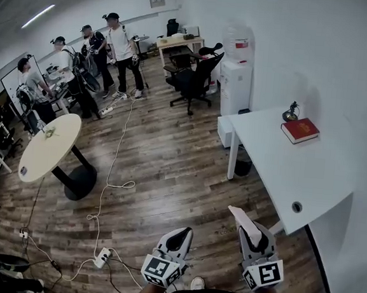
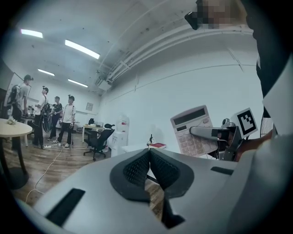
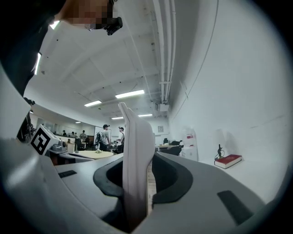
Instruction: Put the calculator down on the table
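A pale calculator (image 1: 243,219) stands upright on its edge between the jaws of my right gripper (image 1: 253,230), which is shut on it above the wooden floor, just in front of the white table (image 1: 309,169). In the right gripper view the calculator (image 3: 136,160) shows edge-on, pinched between the dark pads. From the left gripper view its keypad face (image 2: 192,130) is visible, held in the right gripper (image 2: 215,134). My left gripper (image 1: 178,238) hangs beside the right one, shut, its pads (image 2: 137,168) meeting with nothing between them.
A red book (image 1: 300,130) and a small dark ornament (image 1: 291,112) sit at the table's far end. A round table (image 1: 49,147), office chairs (image 1: 192,80), a water dispenser (image 1: 235,77), floor cables with a power strip (image 1: 102,257) and several people (image 1: 115,47) lie beyond.
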The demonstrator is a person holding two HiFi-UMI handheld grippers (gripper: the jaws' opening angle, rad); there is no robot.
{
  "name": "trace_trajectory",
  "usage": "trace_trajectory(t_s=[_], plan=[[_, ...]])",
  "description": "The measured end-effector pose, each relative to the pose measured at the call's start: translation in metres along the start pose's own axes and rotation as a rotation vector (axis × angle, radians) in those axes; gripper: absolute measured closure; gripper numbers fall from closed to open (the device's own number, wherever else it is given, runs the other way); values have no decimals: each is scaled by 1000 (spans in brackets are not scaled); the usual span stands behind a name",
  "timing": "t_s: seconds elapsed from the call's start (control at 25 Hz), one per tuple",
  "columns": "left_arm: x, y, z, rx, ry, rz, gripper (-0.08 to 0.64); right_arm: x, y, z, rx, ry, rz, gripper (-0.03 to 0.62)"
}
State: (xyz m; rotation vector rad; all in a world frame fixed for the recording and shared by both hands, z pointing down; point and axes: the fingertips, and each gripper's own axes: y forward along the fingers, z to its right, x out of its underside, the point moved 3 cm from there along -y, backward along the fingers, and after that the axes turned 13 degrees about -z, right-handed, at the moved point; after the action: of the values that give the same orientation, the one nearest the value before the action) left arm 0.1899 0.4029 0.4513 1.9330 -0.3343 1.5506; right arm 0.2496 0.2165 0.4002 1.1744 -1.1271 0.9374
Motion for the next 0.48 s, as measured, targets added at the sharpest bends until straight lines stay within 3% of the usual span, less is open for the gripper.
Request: trace_trajectory(t_s=[0.48], plan=[[0, 36, -66, 44, -13, -16, 540, 0, 59, 3, 96, 34, -38, 459]])
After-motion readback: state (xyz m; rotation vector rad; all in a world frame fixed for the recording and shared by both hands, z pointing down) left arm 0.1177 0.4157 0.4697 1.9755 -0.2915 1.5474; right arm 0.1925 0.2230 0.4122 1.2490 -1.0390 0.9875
